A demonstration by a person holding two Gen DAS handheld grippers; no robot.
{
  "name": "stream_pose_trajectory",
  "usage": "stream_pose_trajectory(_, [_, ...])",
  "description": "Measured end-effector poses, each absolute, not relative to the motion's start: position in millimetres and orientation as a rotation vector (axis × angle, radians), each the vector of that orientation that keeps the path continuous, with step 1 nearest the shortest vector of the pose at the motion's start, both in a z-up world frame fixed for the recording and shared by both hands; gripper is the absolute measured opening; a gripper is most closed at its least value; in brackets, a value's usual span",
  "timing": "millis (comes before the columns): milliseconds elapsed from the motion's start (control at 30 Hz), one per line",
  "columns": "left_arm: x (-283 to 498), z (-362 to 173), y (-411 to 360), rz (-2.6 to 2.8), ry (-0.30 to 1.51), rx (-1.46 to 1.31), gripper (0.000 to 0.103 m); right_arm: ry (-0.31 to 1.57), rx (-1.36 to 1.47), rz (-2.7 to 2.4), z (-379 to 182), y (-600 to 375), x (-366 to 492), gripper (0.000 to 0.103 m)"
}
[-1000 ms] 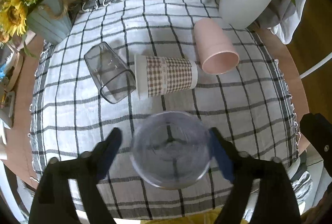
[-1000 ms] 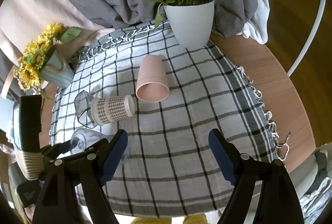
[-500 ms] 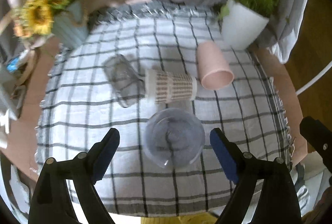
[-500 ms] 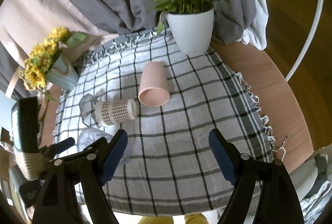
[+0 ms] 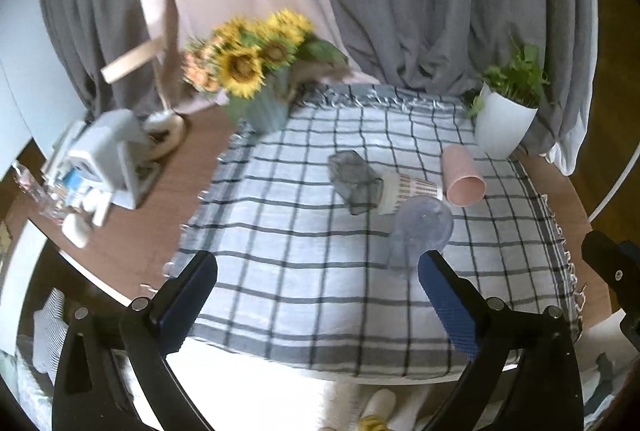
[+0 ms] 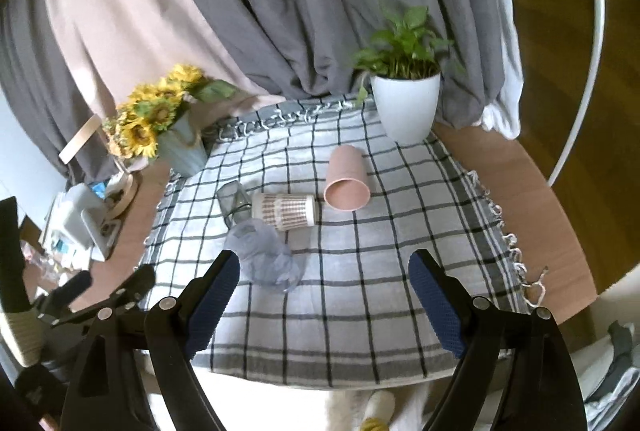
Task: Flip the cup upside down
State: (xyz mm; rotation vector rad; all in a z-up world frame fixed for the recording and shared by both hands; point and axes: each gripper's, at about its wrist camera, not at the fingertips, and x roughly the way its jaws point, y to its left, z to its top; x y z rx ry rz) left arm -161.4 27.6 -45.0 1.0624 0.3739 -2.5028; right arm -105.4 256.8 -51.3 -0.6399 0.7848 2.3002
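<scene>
A clear bluish plastic cup [image 5: 420,231] stands mouth-down on the checked cloth [image 5: 300,231]; it also shows in the right wrist view [image 6: 264,255]. Behind it lie a smoky square glass [image 5: 354,179], a checked paper cup [image 5: 404,189] and a pink cup [image 5: 462,177], all on their sides. My left gripper [image 5: 318,291] is open and empty, pulled back over the table's front edge, left of the clear cup. My right gripper [image 6: 324,291] is open and empty above the cloth's near part.
A sunflower vase [image 5: 260,83] stands at the back left, a white plant pot [image 5: 504,127] at the back right. Clutter [image 5: 100,167] sits on the bare wooden table at the left. Grey and pink curtains hang behind.
My left gripper has let go of the clear cup, drawn back and swung left and up. The clear cup stays on the cloth. My right gripper has risen a little.
</scene>
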Motion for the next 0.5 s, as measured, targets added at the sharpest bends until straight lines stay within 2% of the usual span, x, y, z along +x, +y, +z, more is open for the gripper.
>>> stream_pose_trajectory(500, [-61, -11, 33, -2.661, 0.317, 0.946, 0.102, 0.667, -0.539, 2.242, -20, 143, -52, 0.086])
